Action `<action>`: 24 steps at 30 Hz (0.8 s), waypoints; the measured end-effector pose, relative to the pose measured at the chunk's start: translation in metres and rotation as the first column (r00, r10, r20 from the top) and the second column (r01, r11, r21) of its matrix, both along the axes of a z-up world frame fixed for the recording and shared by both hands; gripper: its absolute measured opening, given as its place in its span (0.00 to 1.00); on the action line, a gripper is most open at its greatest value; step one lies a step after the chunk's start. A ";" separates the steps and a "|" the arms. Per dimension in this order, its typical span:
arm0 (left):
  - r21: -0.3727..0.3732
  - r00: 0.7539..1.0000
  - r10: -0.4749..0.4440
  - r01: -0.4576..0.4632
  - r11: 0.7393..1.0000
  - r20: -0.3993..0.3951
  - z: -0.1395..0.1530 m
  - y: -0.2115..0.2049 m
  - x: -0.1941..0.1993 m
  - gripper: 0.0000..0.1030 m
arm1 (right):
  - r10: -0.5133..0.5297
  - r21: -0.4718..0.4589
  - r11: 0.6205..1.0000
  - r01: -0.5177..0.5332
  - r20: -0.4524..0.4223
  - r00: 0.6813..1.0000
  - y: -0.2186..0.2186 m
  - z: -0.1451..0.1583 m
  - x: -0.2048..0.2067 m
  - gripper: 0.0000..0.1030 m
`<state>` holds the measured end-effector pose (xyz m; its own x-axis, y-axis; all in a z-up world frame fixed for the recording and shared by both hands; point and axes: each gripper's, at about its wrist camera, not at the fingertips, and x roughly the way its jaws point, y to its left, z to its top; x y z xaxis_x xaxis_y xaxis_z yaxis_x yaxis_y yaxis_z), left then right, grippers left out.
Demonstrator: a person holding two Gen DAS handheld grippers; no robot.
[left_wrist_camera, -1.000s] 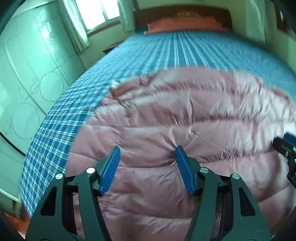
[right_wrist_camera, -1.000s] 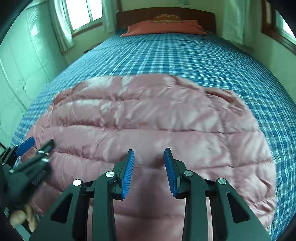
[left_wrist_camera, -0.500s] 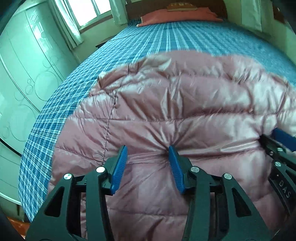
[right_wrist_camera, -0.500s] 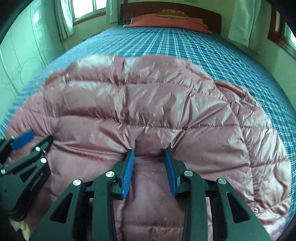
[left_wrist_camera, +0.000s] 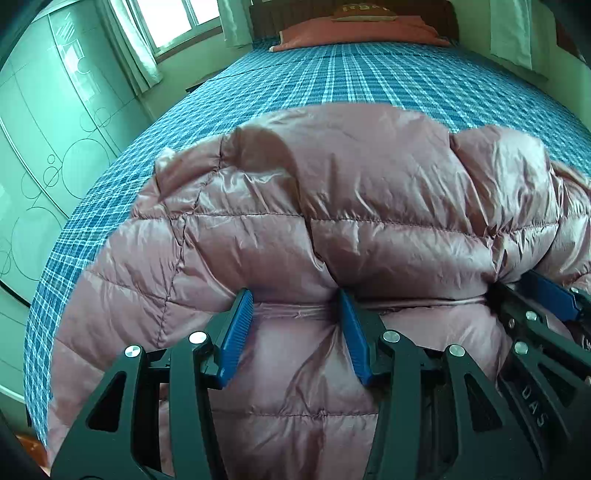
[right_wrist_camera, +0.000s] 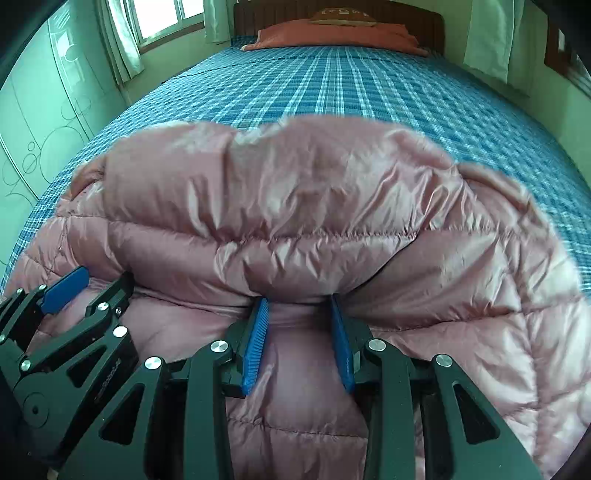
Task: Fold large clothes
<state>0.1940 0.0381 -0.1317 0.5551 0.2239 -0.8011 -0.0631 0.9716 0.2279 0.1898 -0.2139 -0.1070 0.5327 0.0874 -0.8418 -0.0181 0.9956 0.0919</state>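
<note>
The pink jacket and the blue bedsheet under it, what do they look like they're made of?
The pink jacket looks like thin, glossy synthetic shell, probably nylon or polyester, over puffy fill: it shines, crinkles finely and is stitched into swollen quilted bands. The blue bedsheet looks like matte woven cloth, possibly cotton: a flat plaid of white and dark lines with no sheen.

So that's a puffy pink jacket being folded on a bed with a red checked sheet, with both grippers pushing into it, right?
Nearly. The sheet is blue checked, not red; only the pillow at the headboard is reddish. The right wrist view shows it plainly. The rest holds: a puffy pink jacket lies bunched on the bed, with the left hand-held gripper and the right hand-held gripper both pressed into its fold.
</note>
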 end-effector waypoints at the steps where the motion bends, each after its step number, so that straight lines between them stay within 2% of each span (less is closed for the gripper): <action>1: 0.004 1.000 -0.001 0.001 1.000 -0.003 0.001 -0.001 0.000 0.46 | -0.001 -0.001 1.000 0.001 0.000 1.000 0.000 0.002 0.000 0.33; 6: -0.075 1.000 0.007 -0.006 0.997 0.016 0.025 0.011 -0.017 0.46 | -0.007 0.031 1.000 0.006 0.049 0.999 -0.003 0.025 -0.027 0.33; 8: -0.065 0.999 -0.001 0.003 0.998 0.032 0.028 0.011 -0.024 0.46 | 0.002 0.023 1.000 -0.003 0.073 0.997 0.000 0.028 -0.038 0.33; 11: -0.059 1.000 -0.008 0.009 0.998 0.013 0.014 0.012 -0.025 0.46 | 0.013 -0.006 1.000 -0.012 0.055 0.998 0.008 0.011 -0.039 0.34; 13: -0.056 1.000 -0.004 0.005 0.998 0.030 0.005 0.013 -0.025 0.47 | 0.011 -0.009 1.000 -0.011 0.076 0.997 0.007 0.002 -0.038 0.35; 17: -0.024 0.999 -0.001 0.002 1.000 0.048 -0.001 0.009 -0.026 0.47 | 0.009 -0.025 1.000 -0.007 0.080 0.997 0.008 0.001 -0.037 0.35; 24: -0.044 0.998 0.000 0.002 0.999 0.058 -0.001 0.012 -0.028 0.47 | -0.011 -0.015 1.000 0.013 0.092 0.996 0.012 0.013 -0.047 0.35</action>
<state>0.1662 0.0505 -0.1322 0.6014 0.1882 -0.7764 -0.0739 0.9808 0.1804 0.1430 -0.2022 -0.0944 0.6090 0.0679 -0.7902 -0.0139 0.9971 0.0749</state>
